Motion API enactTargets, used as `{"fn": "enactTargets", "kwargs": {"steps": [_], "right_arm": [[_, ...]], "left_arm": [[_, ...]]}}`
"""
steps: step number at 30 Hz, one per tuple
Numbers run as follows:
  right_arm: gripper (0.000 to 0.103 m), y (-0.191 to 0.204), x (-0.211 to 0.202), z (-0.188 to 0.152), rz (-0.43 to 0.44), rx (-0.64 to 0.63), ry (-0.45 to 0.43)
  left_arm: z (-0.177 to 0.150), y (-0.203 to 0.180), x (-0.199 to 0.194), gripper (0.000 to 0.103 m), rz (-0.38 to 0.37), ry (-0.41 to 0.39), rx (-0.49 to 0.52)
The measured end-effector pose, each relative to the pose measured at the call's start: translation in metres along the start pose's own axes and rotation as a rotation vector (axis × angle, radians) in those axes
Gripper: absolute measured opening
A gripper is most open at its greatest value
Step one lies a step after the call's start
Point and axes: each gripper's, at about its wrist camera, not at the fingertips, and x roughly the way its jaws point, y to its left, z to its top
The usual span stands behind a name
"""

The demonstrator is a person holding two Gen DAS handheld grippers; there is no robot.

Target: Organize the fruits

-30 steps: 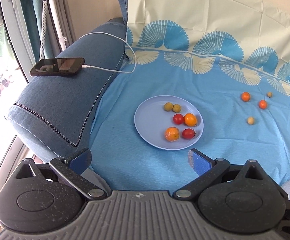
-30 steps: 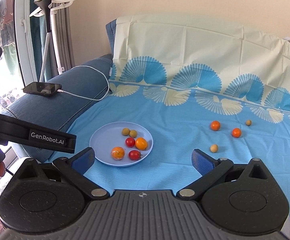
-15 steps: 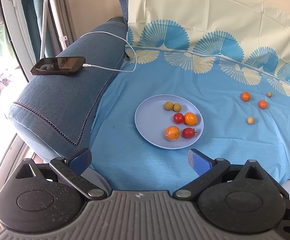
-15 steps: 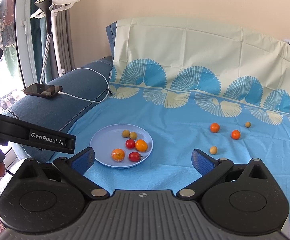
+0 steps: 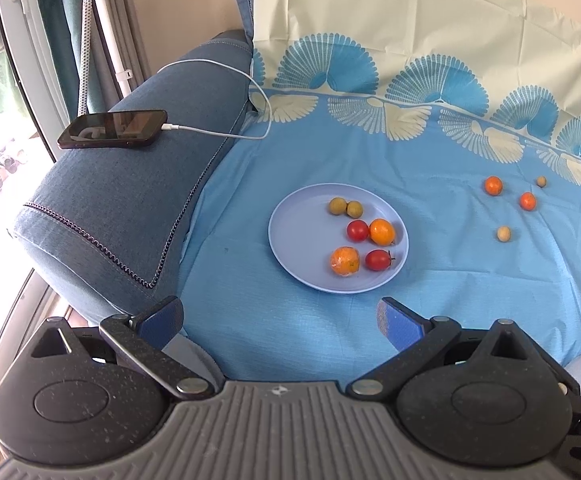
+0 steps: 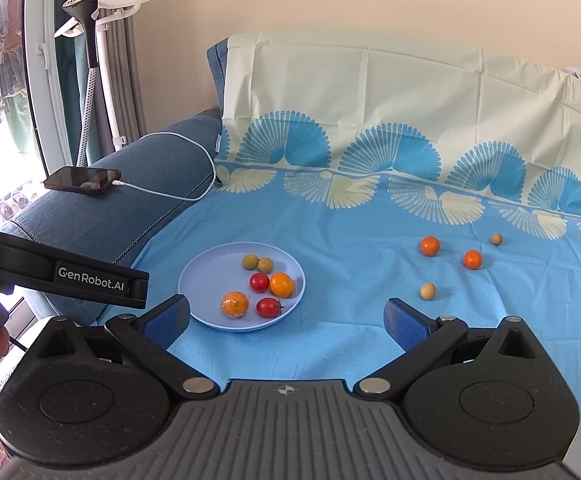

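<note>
A pale blue plate lies on the blue sheet and holds several fruits: two red tomatoes, two orange fruits and two olive-brown balls. To its right on the sheet lie two orange fruits and two small tan balls. My left gripper is open and empty, short of the plate's near rim. My right gripper is open and empty, between the plate and the loose fruits.
A dark phone with a white cable lies on the blue sofa armrest at the left. The left gripper's body shows at the left of the right wrist view. A garment steamer stand is by the window.
The right gripper has risen and drawn back a little, so the sofa scene sits lower in its view. The left gripper has hardly moved. Both stay open.
</note>
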Motion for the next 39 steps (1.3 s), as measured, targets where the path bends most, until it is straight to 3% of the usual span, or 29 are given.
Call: {"fn": "enactTargets", "kwargs": {"steps": [24, 31, 39], "right_arm": [[0.102, -0.027, 0.031, -0.004, -0.006, 0.072, 0.045], [0.102, -0.091, 0.048, 0.002, -0.155, 0.170, 0.019], [0.102, -0.200, 0.103, -0.003, -0.374, 0.270, 0.025]], "left_arm": [[0.019, -0.018, 0.036, 0.103, 0.008, 0.087, 0.032], [0.056, -0.065, 0.068, 0.103, -0.065, 0.129, 0.066], [0.115, -0.181, 0.148, 0.103, -0.176, 0.128, 0.173]]}}
